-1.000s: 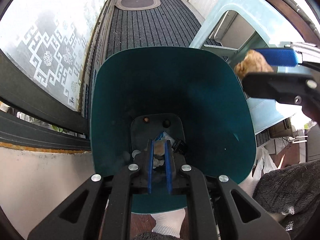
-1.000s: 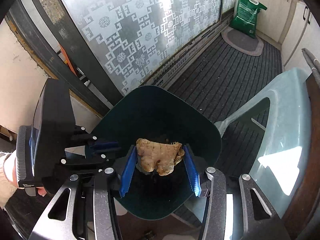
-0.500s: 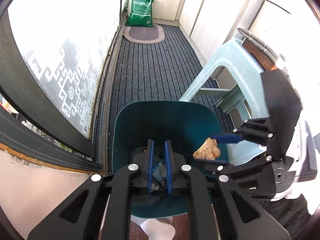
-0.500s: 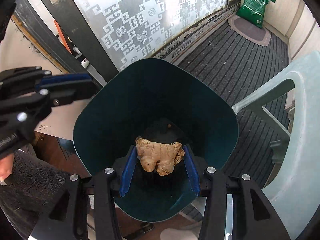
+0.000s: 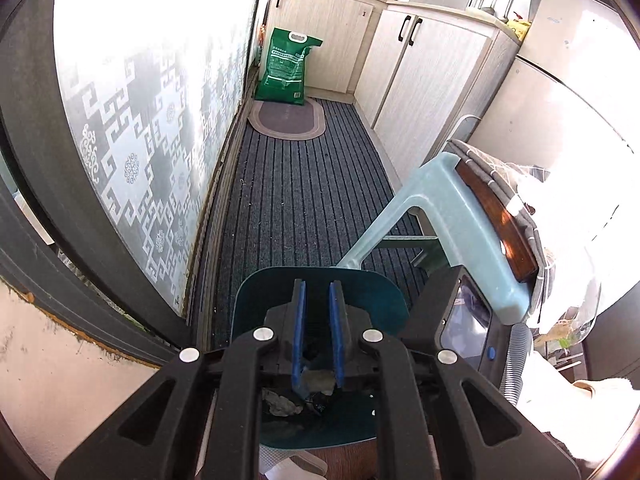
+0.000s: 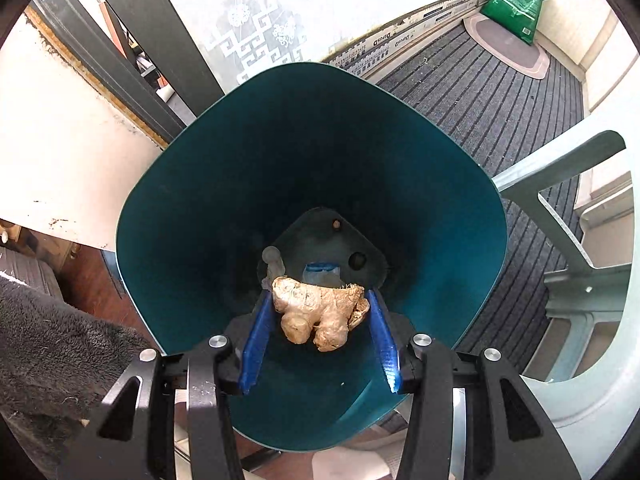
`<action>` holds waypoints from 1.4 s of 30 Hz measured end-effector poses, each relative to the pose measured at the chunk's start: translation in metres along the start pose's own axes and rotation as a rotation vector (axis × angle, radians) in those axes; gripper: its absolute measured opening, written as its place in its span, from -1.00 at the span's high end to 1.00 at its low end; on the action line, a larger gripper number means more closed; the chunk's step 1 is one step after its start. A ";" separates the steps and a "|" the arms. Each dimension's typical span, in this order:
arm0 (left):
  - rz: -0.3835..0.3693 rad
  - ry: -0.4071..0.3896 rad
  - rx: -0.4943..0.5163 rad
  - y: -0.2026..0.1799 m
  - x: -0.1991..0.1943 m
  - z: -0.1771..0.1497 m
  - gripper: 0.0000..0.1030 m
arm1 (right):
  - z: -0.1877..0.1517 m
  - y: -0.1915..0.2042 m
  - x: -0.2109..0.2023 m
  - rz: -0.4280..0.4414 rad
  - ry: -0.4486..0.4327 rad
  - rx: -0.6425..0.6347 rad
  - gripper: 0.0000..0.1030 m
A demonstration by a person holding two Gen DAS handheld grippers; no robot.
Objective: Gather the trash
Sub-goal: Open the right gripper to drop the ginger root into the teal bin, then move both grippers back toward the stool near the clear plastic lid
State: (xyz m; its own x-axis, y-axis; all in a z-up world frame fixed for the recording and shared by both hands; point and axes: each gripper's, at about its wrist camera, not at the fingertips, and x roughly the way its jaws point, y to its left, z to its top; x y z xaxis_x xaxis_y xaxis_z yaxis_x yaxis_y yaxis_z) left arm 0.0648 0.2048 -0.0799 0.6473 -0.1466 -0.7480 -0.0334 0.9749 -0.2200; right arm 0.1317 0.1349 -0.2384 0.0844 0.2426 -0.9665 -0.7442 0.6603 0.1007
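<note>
A dark teal trash bin (image 6: 240, 160) stands on the floor, with a blue-and-white wrapper (image 6: 320, 272) and small scraps at its bottom. My right gripper (image 6: 318, 296) points steeply down into the bin's mouth, shut on a knobbly beige piece of ginger (image 6: 316, 316) that hangs above the scraps. In the left wrist view my left gripper (image 5: 317, 286) is above the bin's near rim (image 5: 248, 304). Its blue pads stand close together with nothing between them. The right gripper's black housing (image 5: 464, 320) shows beside it on the right.
A pale green plastic stool (image 5: 460, 216) stands right of the bin on striped grey carpet (image 5: 304, 200). A frosted patterned glass door (image 5: 132, 132) runs along the left. A green bag (image 5: 286, 68) and oval mat (image 5: 286, 124) lie by the far cabinets. Grey fuzzy fabric (image 6: 48, 340) hangs nearby.
My left gripper has risen out of the bin and tilted up toward the room, still shut and empty. My right gripper has sunk lower into the bin's mouth with the ginger.
</note>
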 end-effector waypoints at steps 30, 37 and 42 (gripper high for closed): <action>-0.023 -0.207 0.040 -0.058 -0.060 0.042 0.56 | -0.002 -0.030 -0.167 -0.023 -0.449 0.049 0.29; -0.038 -0.219 0.067 -0.083 -0.057 0.050 0.50 | -0.020 -0.063 -0.209 -0.069 -0.540 0.103 0.29; -0.055 -0.213 0.101 -0.106 -0.049 0.054 0.44 | -0.035 -0.094 -0.227 -0.110 -0.571 0.159 0.28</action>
State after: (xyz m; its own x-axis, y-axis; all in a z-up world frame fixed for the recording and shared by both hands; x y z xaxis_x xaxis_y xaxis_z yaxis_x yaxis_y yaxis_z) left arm 0.0777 0.1176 0.0138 0.7921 -0.1722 -0.5856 0.0759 0.9797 -0.1854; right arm 0.1599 -0.0072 -0.0366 0.5302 0.4812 -0.6981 -0.6063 0.7907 0.0846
